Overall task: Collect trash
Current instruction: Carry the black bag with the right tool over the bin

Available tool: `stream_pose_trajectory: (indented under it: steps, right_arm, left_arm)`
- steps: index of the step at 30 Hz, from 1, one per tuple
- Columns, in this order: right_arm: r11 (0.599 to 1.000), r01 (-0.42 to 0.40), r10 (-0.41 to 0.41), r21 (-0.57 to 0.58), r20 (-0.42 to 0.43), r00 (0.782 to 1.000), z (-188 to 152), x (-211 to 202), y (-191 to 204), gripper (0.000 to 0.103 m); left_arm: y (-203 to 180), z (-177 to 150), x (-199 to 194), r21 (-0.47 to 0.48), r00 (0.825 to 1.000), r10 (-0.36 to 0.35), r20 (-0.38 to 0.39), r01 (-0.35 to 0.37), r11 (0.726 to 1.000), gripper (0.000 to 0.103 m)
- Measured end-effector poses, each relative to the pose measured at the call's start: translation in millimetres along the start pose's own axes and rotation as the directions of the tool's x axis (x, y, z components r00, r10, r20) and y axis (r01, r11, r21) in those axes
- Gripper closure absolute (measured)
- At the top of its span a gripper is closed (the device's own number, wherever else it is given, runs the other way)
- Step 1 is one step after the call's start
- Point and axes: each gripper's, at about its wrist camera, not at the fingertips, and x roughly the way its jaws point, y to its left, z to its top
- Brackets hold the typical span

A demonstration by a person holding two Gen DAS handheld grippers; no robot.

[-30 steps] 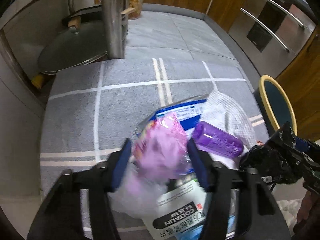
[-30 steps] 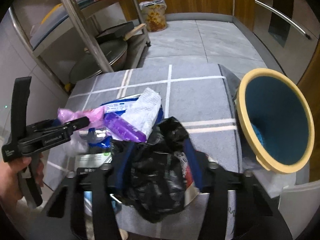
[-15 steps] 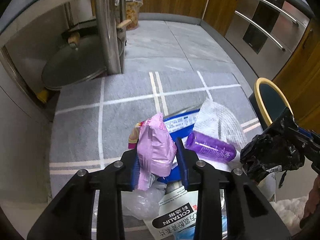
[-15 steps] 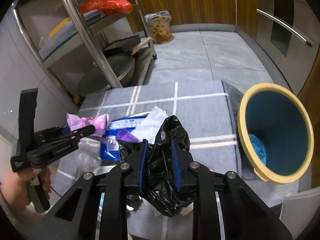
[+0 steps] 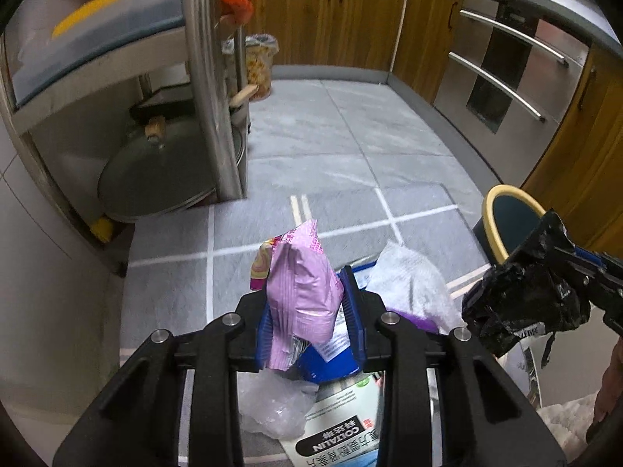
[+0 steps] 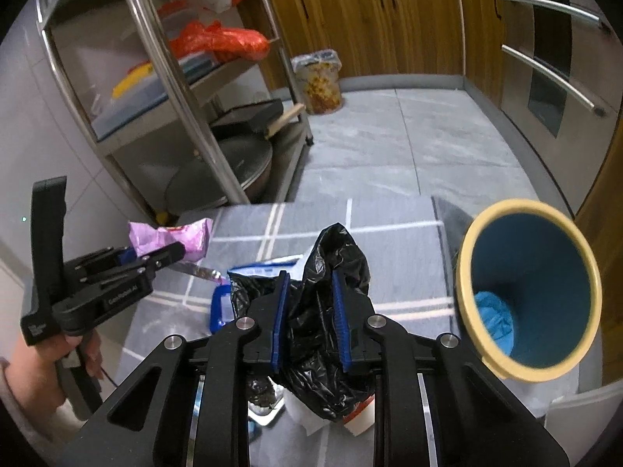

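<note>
Grey checked matting (image 5: pixel 171 292) covered the floor where the trash lay. Nearest, the left tongs (image 5: pixel 309 323) had just closed and were clamped on a pink snack packet (image 5: pixel 301 284), lifted above a white leaflet (image 5: pixel 338 428) and a blue pouch (image 5: pixel 331 366). Beside them, the right tongs (image 6: pixel 309 319) had likewise just closed and pinched a crumpled black bag (image 6: pixel 331 272). Further right stood a yellow-rimmed blue bin (image 6: pixel 529 292); beyond, a steel rack (image 6: pixel 175 89) and wooden cabinets (image 6: pixel 389 19).
</note>
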Motion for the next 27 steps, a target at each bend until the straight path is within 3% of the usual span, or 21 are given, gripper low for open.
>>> stream_pose_trajectory:
  steps: [13, 21, 27]
  right_arm:
    - [0.997, 0.017, -0.022, 0.071, 0.075, 0.997, 19.9, -29.5, -41.4, 0.08]
    - [0.993, 0.071, -0.084, 0.094, 0.142, 0.986, 28.3, -62.7, -83.8, 0.08]
    - [0.977, 0.145, -0.173, 0.153, 0.184, 0.968, 35.5, -93.7, -143.0, 0.08]
  left_arm:
    - [-52.7, 30.9, -27.4, 0.083, 0.991, -0.057, 0.123, 0.047, 0.995, 0.072]
    - [-101.3, 38.3, -24.0, 0.145, 0.985, -0.11, 0.136, 0.09, 0.985, 0.072]
    - [-146.3, 39.9, -14.8, 0.201, 0.98, -0.156, 0.123, 0.13, 0.971, 0.072]
